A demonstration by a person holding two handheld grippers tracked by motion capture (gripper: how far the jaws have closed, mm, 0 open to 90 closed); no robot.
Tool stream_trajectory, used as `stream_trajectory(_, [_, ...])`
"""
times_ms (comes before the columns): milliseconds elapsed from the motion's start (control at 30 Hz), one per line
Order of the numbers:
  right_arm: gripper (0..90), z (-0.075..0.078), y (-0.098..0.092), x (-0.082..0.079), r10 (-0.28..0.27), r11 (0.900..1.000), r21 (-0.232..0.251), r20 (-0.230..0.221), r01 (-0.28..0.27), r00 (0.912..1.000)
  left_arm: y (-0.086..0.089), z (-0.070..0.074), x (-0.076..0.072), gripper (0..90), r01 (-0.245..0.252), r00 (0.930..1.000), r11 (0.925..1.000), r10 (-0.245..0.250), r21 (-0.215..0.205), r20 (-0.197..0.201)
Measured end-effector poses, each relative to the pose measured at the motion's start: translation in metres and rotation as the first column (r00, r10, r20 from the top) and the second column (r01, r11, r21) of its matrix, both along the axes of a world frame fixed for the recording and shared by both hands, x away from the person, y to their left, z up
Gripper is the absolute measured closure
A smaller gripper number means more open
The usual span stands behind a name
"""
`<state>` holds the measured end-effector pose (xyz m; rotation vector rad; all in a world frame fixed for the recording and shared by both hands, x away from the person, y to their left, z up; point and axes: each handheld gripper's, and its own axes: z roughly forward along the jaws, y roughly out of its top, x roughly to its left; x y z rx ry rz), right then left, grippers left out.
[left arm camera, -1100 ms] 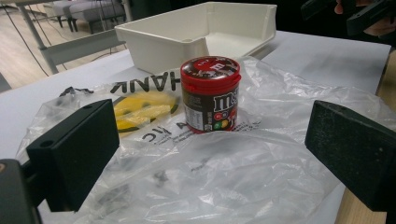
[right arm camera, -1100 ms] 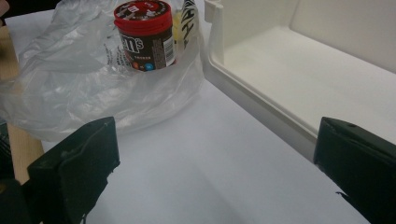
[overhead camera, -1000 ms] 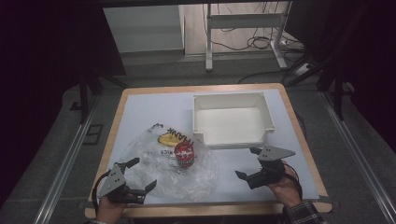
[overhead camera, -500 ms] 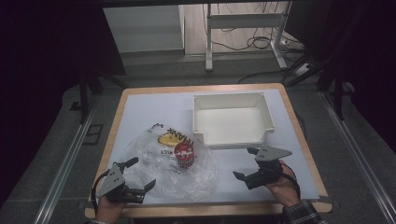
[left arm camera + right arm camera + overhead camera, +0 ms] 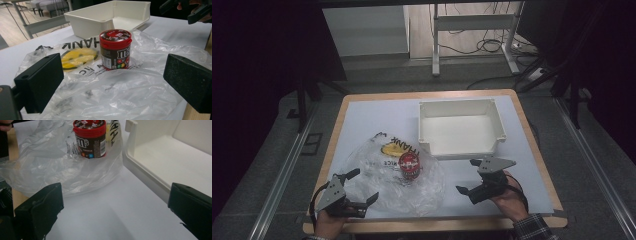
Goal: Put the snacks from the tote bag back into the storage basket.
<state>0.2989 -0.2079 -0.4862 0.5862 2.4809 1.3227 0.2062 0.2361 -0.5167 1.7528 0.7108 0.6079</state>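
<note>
Both grippers — left (image 5: 359, 189), right (image 5: 469, 176) — fingers released, flanking plastic bag (image 5: 382, 185) w/ candy jar (image 5: 409, 166) upright on it.

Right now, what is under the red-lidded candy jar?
The candy jar stands upright on the clear plastic bag, beside its yellow smiley print, with the white table surface below. The patch of bag directly beneath the jar is covered by its base.

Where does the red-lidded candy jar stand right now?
In the high view, the candy jar stands upright on the clear plastic bag, left of the white tray.
</note>
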Motion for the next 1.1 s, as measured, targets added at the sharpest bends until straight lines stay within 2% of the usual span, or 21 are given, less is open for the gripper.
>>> stream_trajectory(567, [0.2, -0.003, 0.012, 0.001, 0.035, 0.999, -0.005, -0.001, -0.035, 0.9994, -0.001, -0.001, 0.000, 2.9, 0.002, 1.0000, 1.0000, -0.002, 0.005, -0.002])
stream_trajectory(867, [0.2, -0.003, 0.013, 0.004, 0.041, 0.999, 0.021, -0.017, -0.040, 0.9990, -0.001, 0.000, 0.000, 2.9, 0.002, 1.0000, 1.0000, -0.002, 0.002, 0.002])
stream_trajectory(1100, [0.2, -0.002, 0.018, 0.006, 0.052, 0.998, 0.027, 0.004, -0.052, 0.9987, -0.001, 0.000, 0.001, 2.9, 0.004, 1.0000, 1.0000, -0.004, 0.006, 0.002])
